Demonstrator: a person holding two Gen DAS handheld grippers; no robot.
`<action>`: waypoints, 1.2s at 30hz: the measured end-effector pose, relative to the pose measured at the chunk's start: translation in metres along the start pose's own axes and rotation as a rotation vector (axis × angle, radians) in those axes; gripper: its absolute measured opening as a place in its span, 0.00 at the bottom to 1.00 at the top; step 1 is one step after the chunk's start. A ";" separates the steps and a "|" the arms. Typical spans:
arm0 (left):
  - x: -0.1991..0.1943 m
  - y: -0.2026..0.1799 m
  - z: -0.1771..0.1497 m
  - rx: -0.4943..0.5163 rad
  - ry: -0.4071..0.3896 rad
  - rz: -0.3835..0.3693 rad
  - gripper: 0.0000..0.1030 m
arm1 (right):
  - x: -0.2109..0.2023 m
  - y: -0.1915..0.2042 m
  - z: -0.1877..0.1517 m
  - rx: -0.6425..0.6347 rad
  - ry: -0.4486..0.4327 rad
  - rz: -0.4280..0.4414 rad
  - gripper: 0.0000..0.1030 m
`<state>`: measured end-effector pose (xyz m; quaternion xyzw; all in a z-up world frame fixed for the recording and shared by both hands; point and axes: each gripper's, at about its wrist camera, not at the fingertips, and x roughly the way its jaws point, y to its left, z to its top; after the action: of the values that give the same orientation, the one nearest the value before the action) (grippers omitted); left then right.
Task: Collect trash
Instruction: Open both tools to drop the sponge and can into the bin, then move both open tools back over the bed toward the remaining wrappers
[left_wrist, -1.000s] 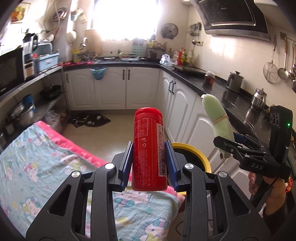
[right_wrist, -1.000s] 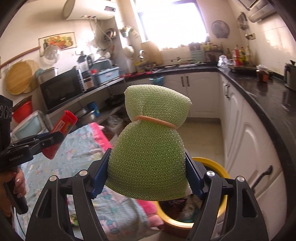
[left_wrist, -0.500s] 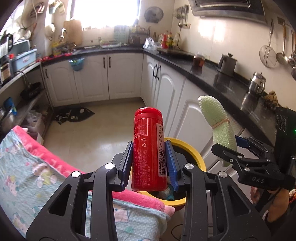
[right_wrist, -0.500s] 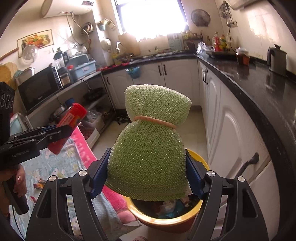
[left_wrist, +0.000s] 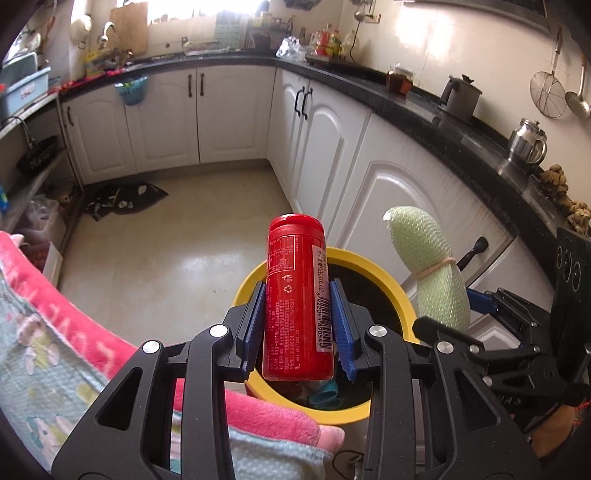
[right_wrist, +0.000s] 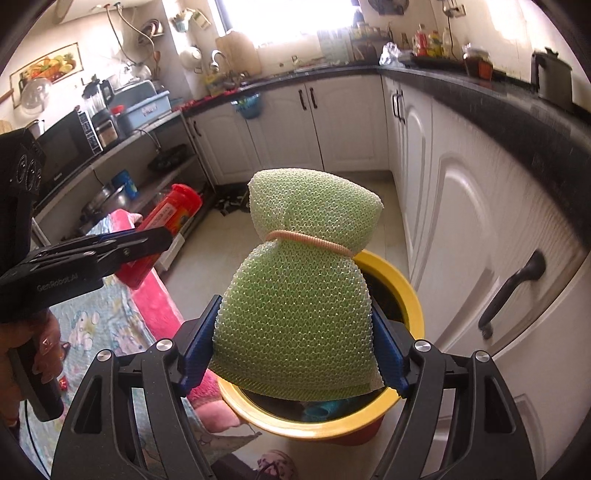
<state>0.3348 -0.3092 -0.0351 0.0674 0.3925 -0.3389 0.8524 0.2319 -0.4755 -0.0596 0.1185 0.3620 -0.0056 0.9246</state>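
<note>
Moved since a second ago: both hands have swung toward the round yellow plastic waste bin and tipped downward, so the bin, which sat low behind the fingers, now fills the space under both loads, and the kitchen window has slid off the top of both views.
Left gripper: its blue-padded fingers are clamped on the sides of a red cylindrical plastic bottle with a barcode label, held upright with the cap away from the camera.
Right gripper: its fingers are set wide and pressed on both flanks of a green foam-net pouch tied with a pink rubber band; the pouch bulges between them.
Where the trash is: bottle and pouch are both in the air, each in front of the bin's dark mouth; in the left view the pouch hangs just beside the bottle, over the bin's right half.
Bin: on the floor against the white cabinet door, touching the pink edge of the patterned blanket on the table; some rubbish already lies inside.
Step in hand: carrying to the drop, by my reading, with the release not yet made.
Next move calls for: bringing each load squarely over the opening, clear of the yellow rim and the blanket edge, then parting the fingers; the two grippers sit close, so dropping one item at a time looks safer.
</note>
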 end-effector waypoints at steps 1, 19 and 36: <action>0.006 0.000 -0.001 -0.003 0.008 -0.002 0.27 | 0.003 0.000 -0.001 0.000 0.007 -0.003 0.70; 0.046 -0.002 -0.007 -0.029 0.070 -0.013 0.43 | 0.048 -0.023 -0.027 0.044 0.125 -0.046 0.77; -0.056 0.052 -0.037 -0.133 -0.050 0.149 0.90 | 0.007 0.005 -0.009 0.027 -0.008 -0.022 0.83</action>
<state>0.3185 -0.2260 -0.0282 0.0313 0.3866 -0.2494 0.8873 0.2314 -0.4680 -0.0691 0.1271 0.3593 -0.0211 0.9243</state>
